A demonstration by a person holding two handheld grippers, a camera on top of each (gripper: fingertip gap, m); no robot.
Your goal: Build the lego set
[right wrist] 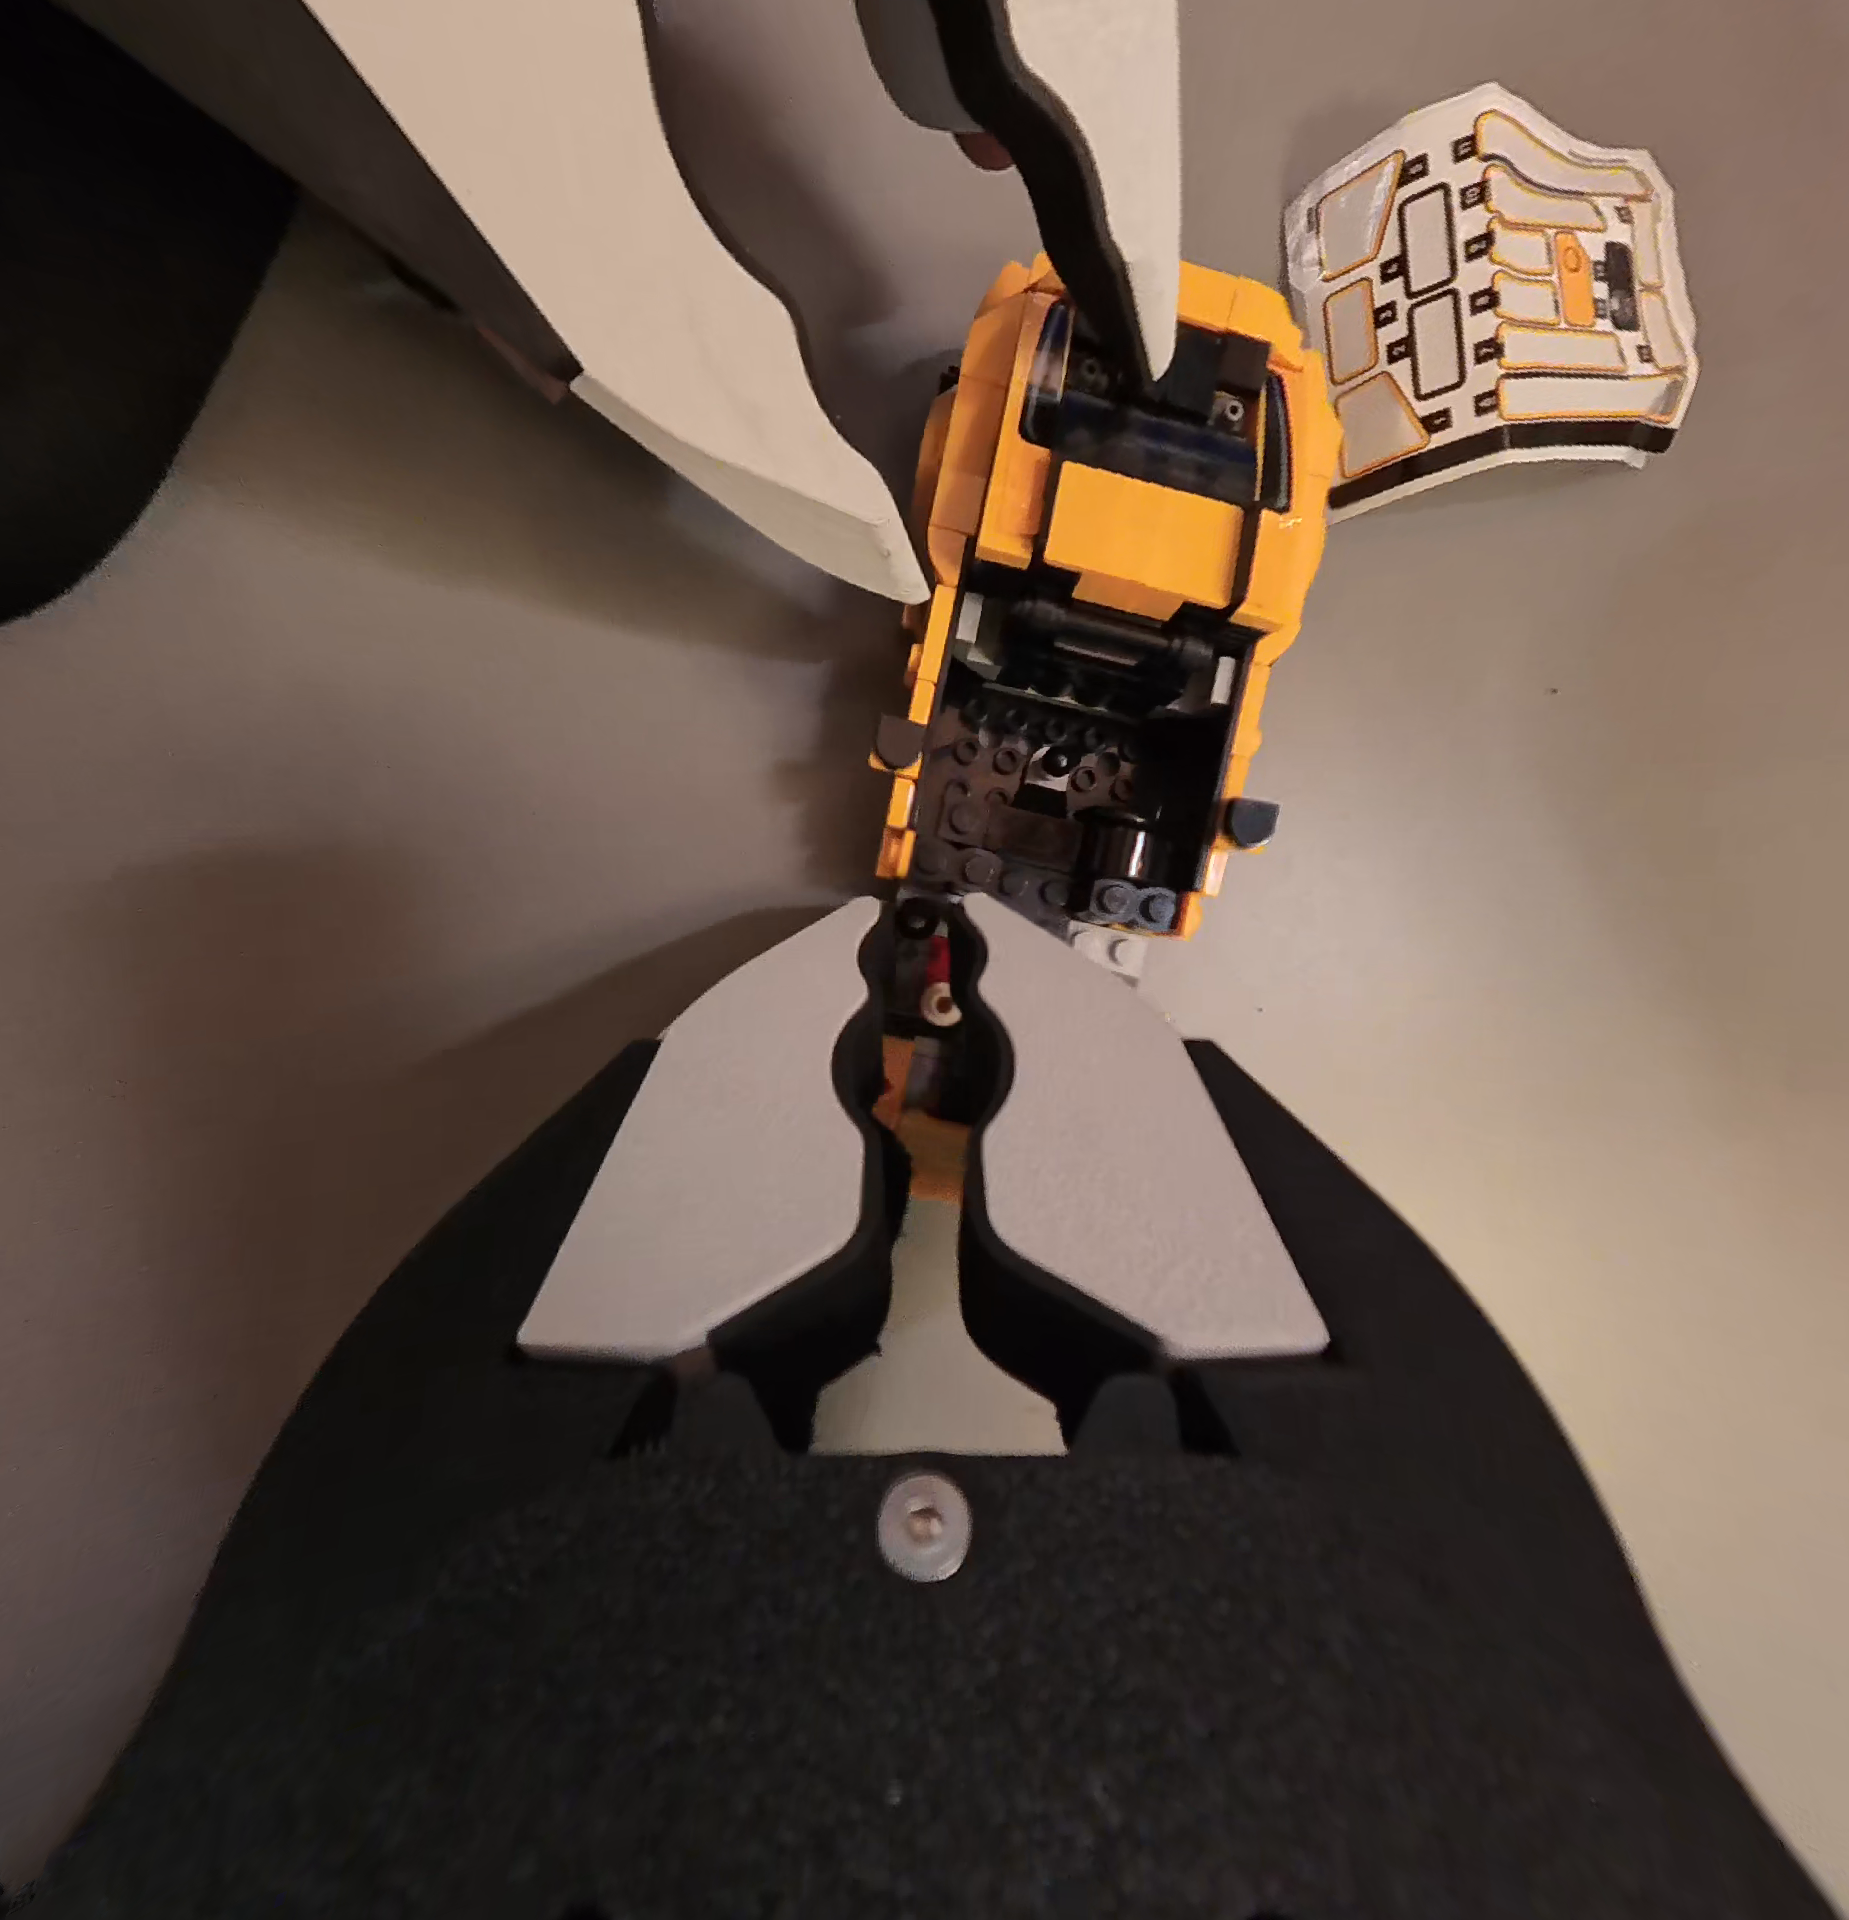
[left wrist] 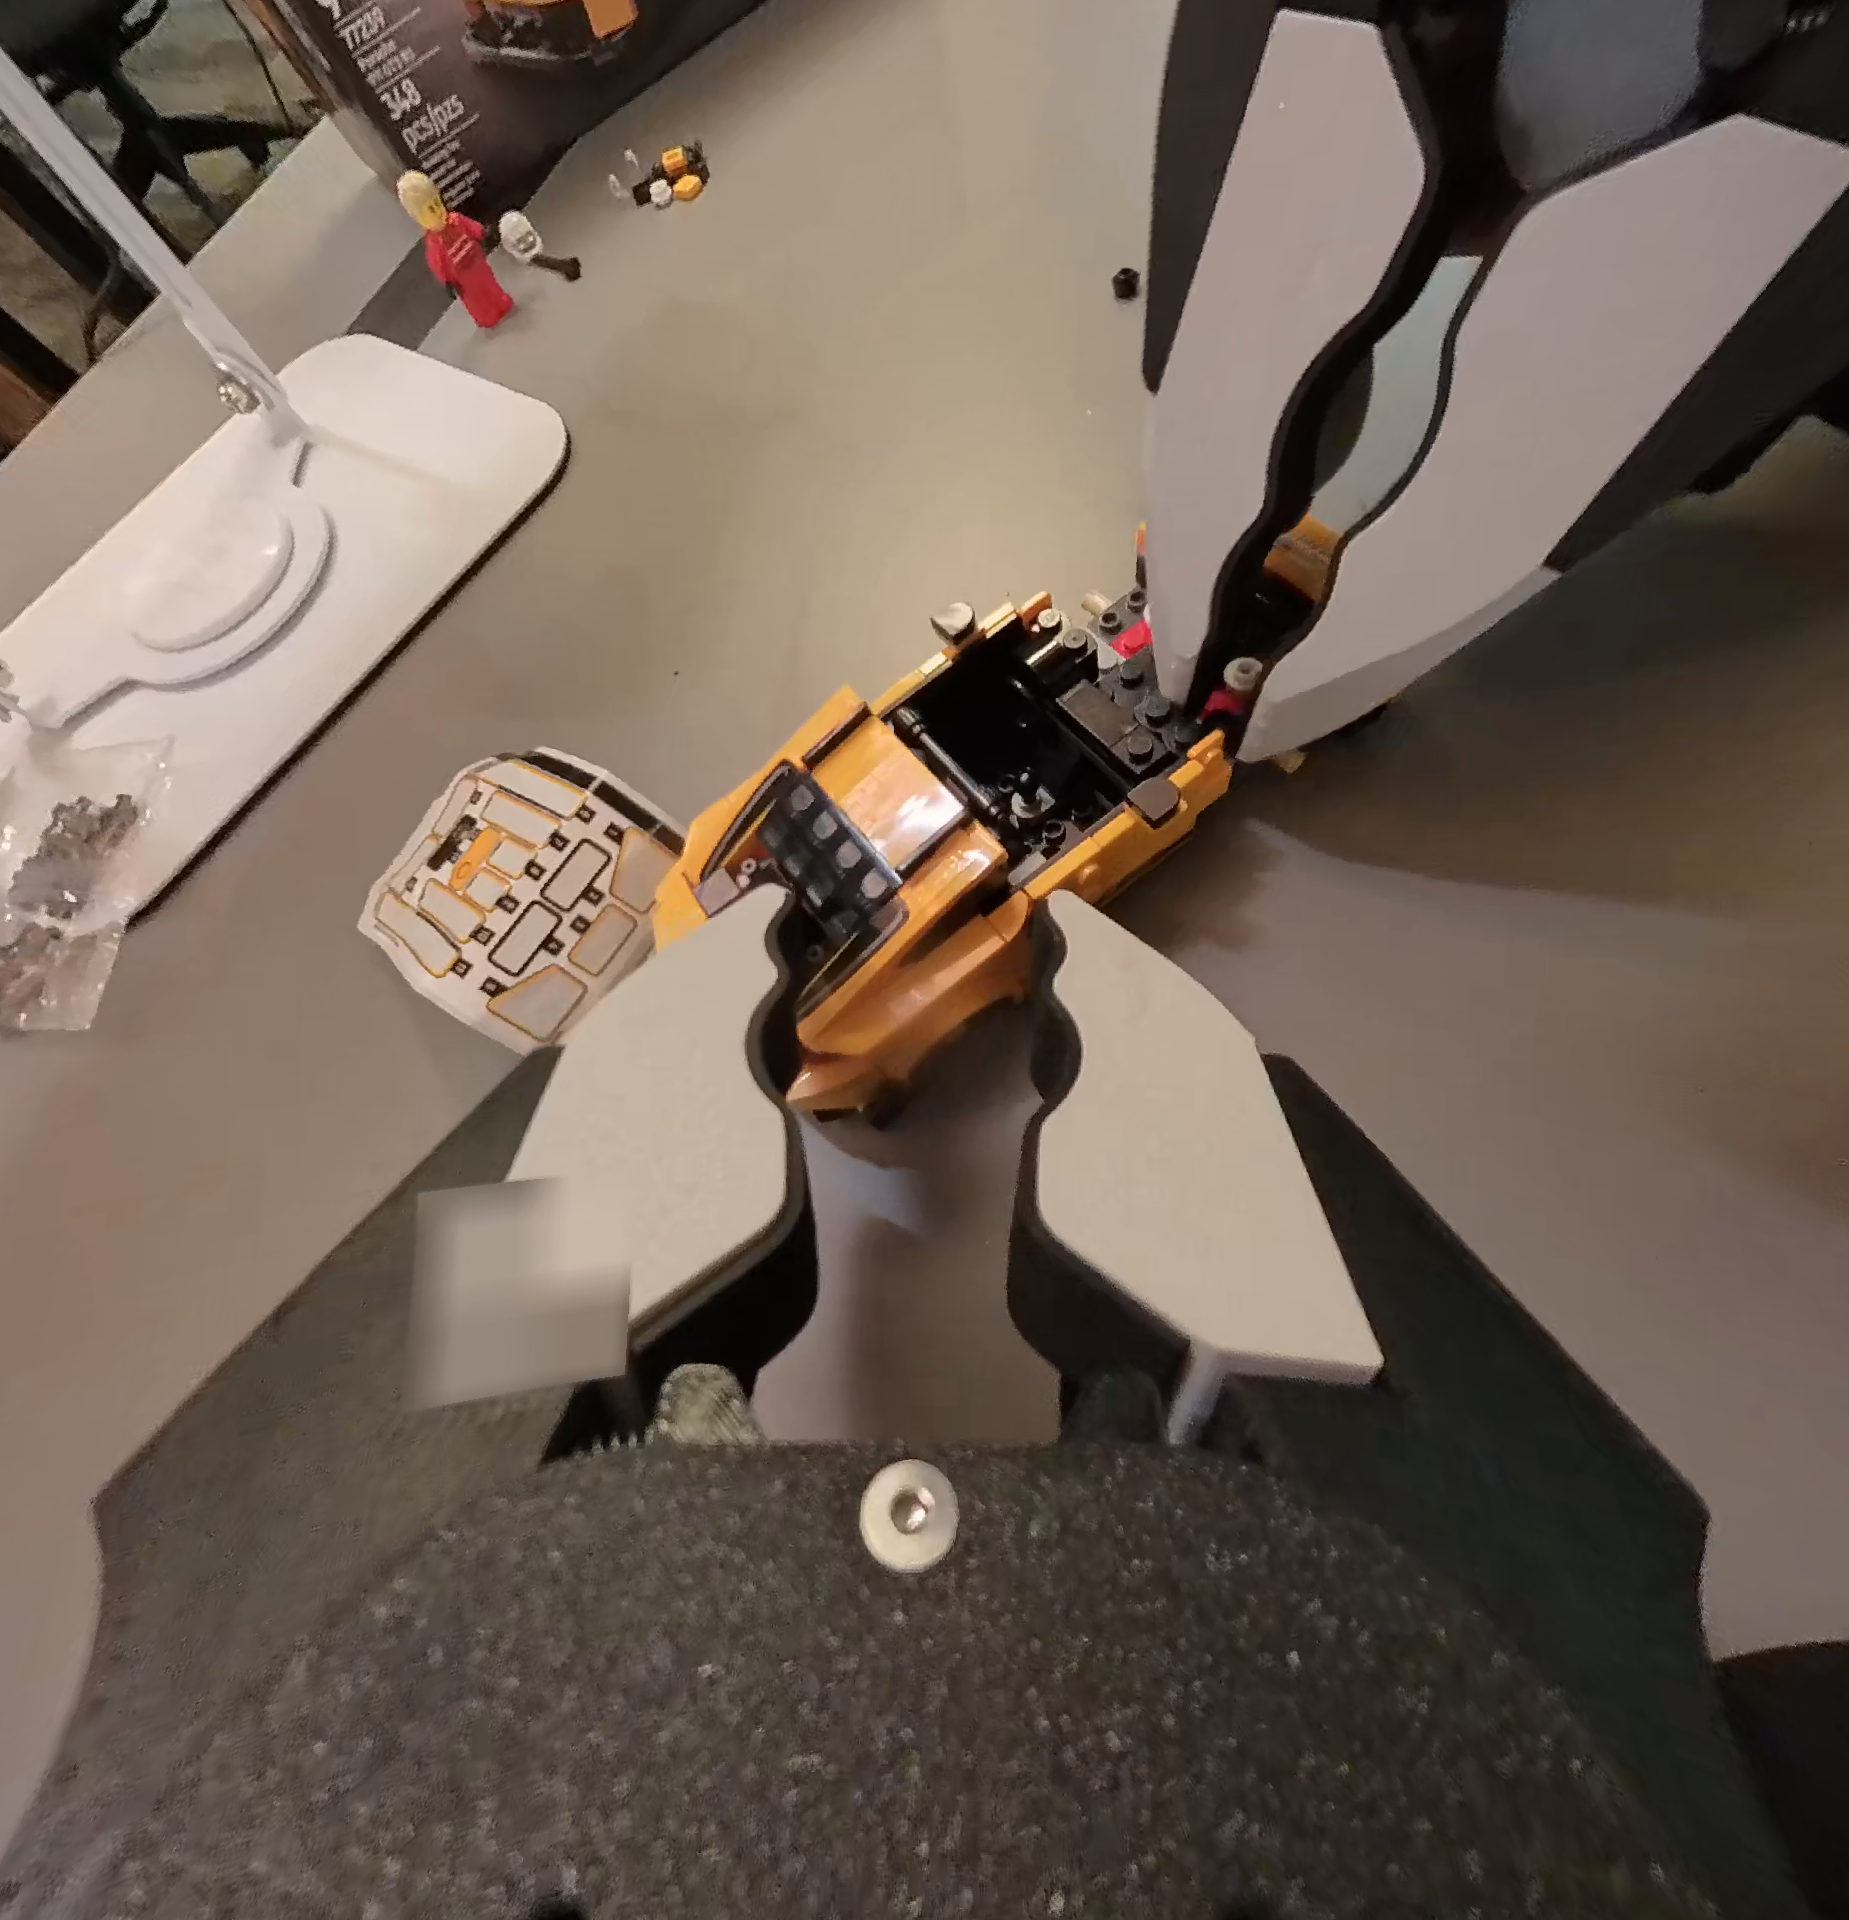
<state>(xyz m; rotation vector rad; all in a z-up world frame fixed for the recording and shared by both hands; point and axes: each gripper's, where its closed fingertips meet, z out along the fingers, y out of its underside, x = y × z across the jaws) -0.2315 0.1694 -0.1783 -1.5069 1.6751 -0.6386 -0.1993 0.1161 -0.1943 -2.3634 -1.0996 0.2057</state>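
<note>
A part-built orange and black lego car (left wrist: 904, 805) lies on the grey table (left wrist: 899, 364). Its cabin is open and shows black studded plates. A dark see-through studded piece (left wrist: 832, 852) stands tilted on the hood. My left gripper (left wrist: 904, 925) has its jaws on either side of the car's nose and holds it. My right gripper (right wrist: 920, 920) is nearly shut on the car's rear end, with a small red and white part (right wrist: 935, 982) between its fingers. The car (right wrist: 1138, 530) also shows in the right wrist view, with the left gripper (right wrist: 1024, 468) at its far end.
A sticker sheet (left wrist: 515, 894) lies beside the car's nose. A white lamp base (left wrist: 276, 540) and a bag of dark parts (left wrist: 37, 914) are at the left. A red minifigure (left wrist: 463, 249), loose small parts (left wrist: 676, 177), a black piece (left wrist: 1126, 281) and the set's box (left wrist: 452, 83) are farther back. My hands' fingertips stand some 7 centimetres from each other.
</note>
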